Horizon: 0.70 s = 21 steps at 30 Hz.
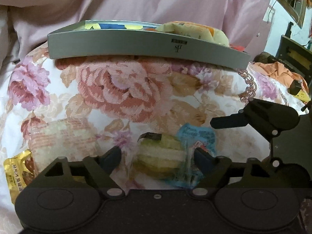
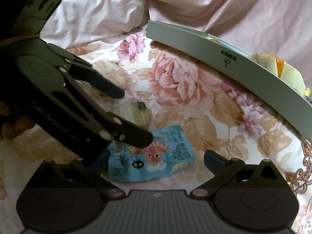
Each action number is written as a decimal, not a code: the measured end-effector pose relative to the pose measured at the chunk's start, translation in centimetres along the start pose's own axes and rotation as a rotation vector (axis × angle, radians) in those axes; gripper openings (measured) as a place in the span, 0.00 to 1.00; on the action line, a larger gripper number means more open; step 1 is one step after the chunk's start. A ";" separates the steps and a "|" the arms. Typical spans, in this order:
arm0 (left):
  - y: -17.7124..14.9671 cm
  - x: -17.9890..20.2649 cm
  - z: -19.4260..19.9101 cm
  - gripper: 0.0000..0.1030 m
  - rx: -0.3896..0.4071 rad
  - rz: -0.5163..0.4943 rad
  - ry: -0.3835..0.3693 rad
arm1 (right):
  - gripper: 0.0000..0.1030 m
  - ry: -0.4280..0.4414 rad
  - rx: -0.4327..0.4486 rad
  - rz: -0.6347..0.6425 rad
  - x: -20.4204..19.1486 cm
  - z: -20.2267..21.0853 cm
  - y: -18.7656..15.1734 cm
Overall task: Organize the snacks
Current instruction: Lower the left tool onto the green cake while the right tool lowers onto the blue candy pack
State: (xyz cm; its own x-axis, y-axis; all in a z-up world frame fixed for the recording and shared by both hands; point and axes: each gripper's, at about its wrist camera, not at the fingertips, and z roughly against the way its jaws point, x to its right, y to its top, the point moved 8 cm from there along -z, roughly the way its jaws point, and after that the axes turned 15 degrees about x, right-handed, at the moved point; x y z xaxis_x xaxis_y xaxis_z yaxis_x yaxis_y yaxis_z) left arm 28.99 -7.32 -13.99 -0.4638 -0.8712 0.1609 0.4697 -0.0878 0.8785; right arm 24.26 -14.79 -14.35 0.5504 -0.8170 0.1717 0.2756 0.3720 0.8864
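Observation:
A grey shallow box [image 1: 120,42] sits at the back of the floral bedspread and holds several snack packets [image 1: 197,30]; it also shows in the right wrist view [image 2: 220,62]. My left gripper [image 1: 157,156] is open, its jaws either side of a clear-wrapped green and cream cake [image 1: 161,158]. Beside that cake lies a blue snack packet [image 1: 197,136]. My right gripper [image 2: 156,160] is open, low over the blue packet [image 2: 152,159]. The left gripper [image 2: 134,115] reaches in from the left over the cake [image 2: 140,111].
A gold snack packet [image 1: 18,171] lies at the left. A pale wrapped cake [image 1: 62,138] lies near it. Pink bedding [image 2: 214,5] rises behind the box. Orange cloth [image 1: 276,71] and dark furniture [image 1: 294,56] stand at the right.

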 end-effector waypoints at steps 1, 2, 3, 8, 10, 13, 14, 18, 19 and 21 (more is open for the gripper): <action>0.0 0.0 0.0 0.78 -0.001 -0.003 0.001 | 1.00 0.002 0.002 0.003 0.0 -0.2 0.0; 0.0 0.0 0.0 0.75 -0.002 -0.002 0.003 | 1.00 0.005 0.005 0.005 0.0 -0.2 0.1; 0.0 -0.1 0.0 0.73 -0.002 0.003 0.005 | 1.00 0.007 0.006 0.005 0.0 -0.4 0.1; 0.2 -0.5 0.0 0.68 0.003 0.022 0.022 | 1.00 0.020 0.005 -0.035 0.3 -0.8 -0.1; 0.1 -0.6 0.1 0.67 0.005 0.023 0.032 | 1.00 0.020 0.002 -0.056 0.4 -1.0 -0.1; 0.1 -0.7 0.1 0.63 0.007 0.026 0.045 | 0.99 0.014 -0.001 -0.076 0.5 -1.1 -0.1; 0.1 -0.8 0.1 0.58 0.007 0.028 0.055 | 0.99 0.012 -0.003 -0.076 0.5 -1.1 -0.1; 0.2 -1.4 0.1 0.52 0.009 0.054 0.084 | 0.91 0.028 -0.008 -0.089 0.4 -1.0 -0.1; 0.2 -1.5 0.2 0.52 0.011 0.058 0.089 | 0.90 0.031 -0.009 -0.087 0.3 -1.0 -0.1; 0.2 -1.6 0.2 0.51 0.015 0.058 0.097 | 0.89 0.025 -0.014 -0.081 0.2 -0.9 0.0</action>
State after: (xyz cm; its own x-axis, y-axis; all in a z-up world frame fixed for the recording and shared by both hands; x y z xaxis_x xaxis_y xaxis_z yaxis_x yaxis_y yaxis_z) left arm 29.67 -5.83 -13.93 -0.3605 -0.9175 0.1682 0.4818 -0.0288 0.8758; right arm 25.11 -14.57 -14.74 0.5456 -0.8334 0.0886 0.3308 0.3113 0.8909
